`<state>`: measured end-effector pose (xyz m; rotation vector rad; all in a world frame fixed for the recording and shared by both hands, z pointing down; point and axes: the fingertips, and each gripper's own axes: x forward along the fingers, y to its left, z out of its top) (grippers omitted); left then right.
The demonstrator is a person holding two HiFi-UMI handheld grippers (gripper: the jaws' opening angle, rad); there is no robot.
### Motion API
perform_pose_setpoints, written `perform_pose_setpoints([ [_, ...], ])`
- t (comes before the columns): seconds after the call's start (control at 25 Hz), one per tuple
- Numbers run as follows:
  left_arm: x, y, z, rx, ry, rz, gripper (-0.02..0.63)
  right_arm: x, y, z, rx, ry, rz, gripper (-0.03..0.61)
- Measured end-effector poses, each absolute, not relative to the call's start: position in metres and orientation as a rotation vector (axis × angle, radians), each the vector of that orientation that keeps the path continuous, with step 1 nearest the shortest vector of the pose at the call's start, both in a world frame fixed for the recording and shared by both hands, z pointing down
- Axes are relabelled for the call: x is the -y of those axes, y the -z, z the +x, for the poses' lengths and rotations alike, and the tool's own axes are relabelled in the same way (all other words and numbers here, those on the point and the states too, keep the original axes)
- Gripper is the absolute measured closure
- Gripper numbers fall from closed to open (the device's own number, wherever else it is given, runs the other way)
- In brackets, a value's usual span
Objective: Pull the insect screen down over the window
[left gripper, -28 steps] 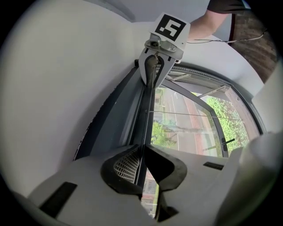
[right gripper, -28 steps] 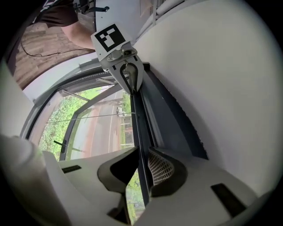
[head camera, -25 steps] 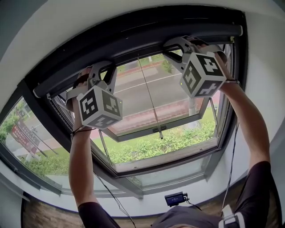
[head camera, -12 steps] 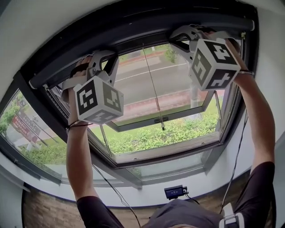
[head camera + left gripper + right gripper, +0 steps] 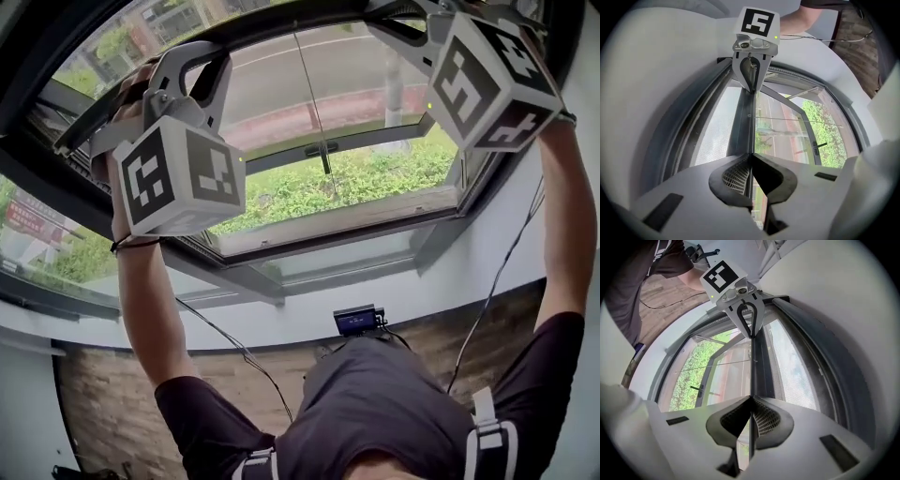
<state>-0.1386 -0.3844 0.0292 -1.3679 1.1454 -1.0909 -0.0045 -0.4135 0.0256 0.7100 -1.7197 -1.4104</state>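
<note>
Spanning the window top: the insect screen [image 5: 710, 136] shows as a band of grey mesh between the dark upper frame and its pull bar [image 5: 743, 119], which runs across the upper part of the opening.
Left gripper [image 5: 750, 157]: its jaws, which have just been closing, are pressed together on the thin edge of the pull bar near the bar's left end, and it points about level.
Right gripper [image 5: 751, 399]: its jaws, also just closed in, pinch the same edge near the bar's right end, tilted slightly downward.
Marker cubes: the left cube [image 5: 178, 178] and the right cube [image 5: 492, 80] face the head camera, one in front of each raised hand.
Thin cord [image 5: 309, 94]: it hangs from the middle of the bar, ending near the sash handle [image 5: 322, 150].
Window sash [image 5: 337, 220]: tilted outward, glass below the bar uncovered.
Outside: a road [image 5: 281, 75] and green shrubs [image 5: 375, 173] show through the glass.
Arms: the person's left forearm [image 5: 141, 291] and right forearm [image 5: 562, 216] reach up to the bar, well apart.
Below the sill: a small device with a lit screen [image 5: 356, 320] sits against the wall, with cables [image 5: 234, 347] trailing beside it.
</note>
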Motion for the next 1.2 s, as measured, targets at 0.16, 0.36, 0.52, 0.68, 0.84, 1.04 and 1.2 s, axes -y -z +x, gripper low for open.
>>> perform_pose_setpoints([
  [0.16, 0.386, -0.072, -0.136, -1.139, 1.119, -1.414, 0.589, 0.414, -0.068, -0.003, 1.747, 1.359, 0.656, 0.555],
  [0.36, 0.392, -0.154, -0.136, -1.125, 1.151, -1.526, 0.589, 0.42, -0.147, -0.004, 1.778, 1.279, 0.596, 0.555],
  [0.52, 0.398, -0.192, -0.137, -1.124, 1.173, -1.569, 0.588, 0.425, -0.182, -0.003, 1.802, 1.229, 0.581, 0.557],
  [0.68, 0.399, -0.207, -0.138, -1.106, 1.201, -1.654, 0.589, 0.428, -0.198, -0.004, 1.804, 1.177, 0.534, 0.557],
  [0.84, 0.399, -0.26, -0.131, -1.092, 1.215, -1.691, 0.588, 0.428, -0.254, 0.002, 1.818, 1.127, 0.515, 0.557],
  [1.04, 0.399, -0.295, -0.133, -1.065, 1.265, -1.744, 0.589, 0.429, -0.288, 0.001, 1.818, 1.074, 0.484, 0.557],
  [1.2, 0.401, -0.318, -0.135, -1.056, 1.307, -1.76, 0.589, 0.43, -0.311, -0.001, 1.814, 1.039, 0.485, 0.557],
])
